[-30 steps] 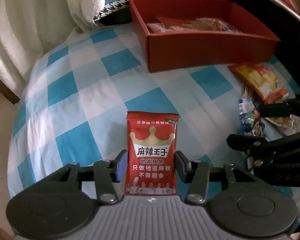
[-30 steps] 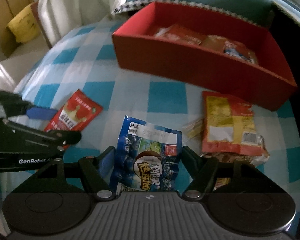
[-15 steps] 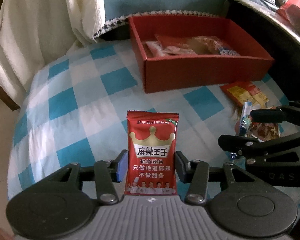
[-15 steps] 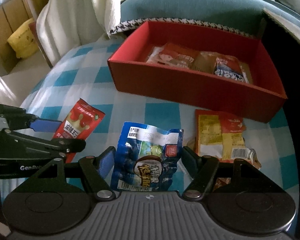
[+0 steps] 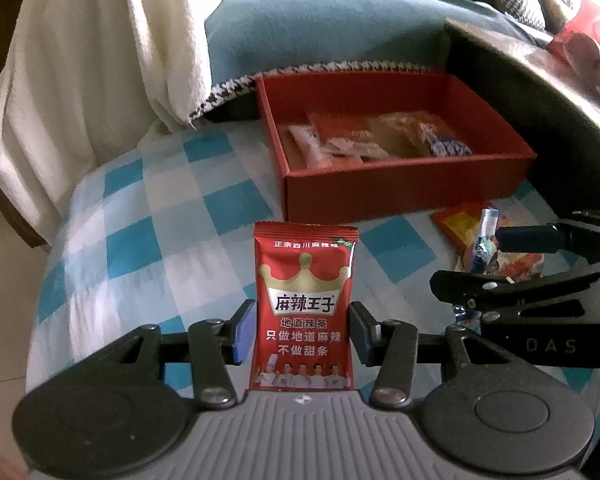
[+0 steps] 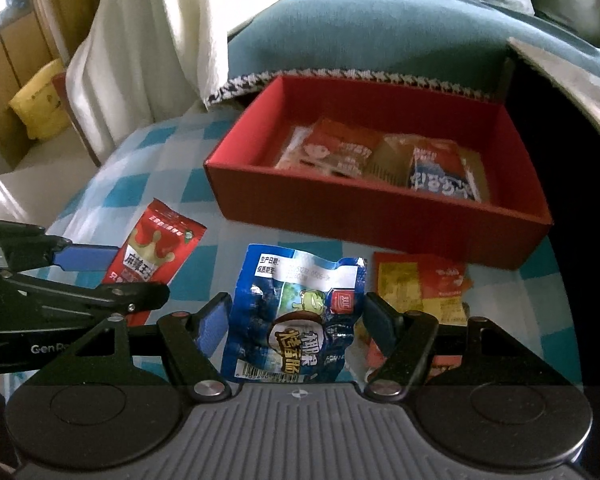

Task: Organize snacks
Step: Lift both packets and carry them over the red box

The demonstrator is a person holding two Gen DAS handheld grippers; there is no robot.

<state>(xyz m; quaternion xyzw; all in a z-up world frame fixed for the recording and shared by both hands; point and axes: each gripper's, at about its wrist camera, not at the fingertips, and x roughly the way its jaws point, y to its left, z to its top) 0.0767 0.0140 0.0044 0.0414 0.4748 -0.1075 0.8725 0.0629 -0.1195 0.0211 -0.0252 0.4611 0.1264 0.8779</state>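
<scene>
Here each gripper's fingers (image 5: 244, 328) clasp a snack packet (image 5: 305, 308).

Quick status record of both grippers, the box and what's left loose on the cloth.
left gripper: shut on red crown packet, held upright off the cloth
right gripper: shut on blue packet
red box: open, several packets inside, room left
loose on checked cloth: yellow-and-red packet in front of the box
next, likely: carry both packets to the box
</scene>
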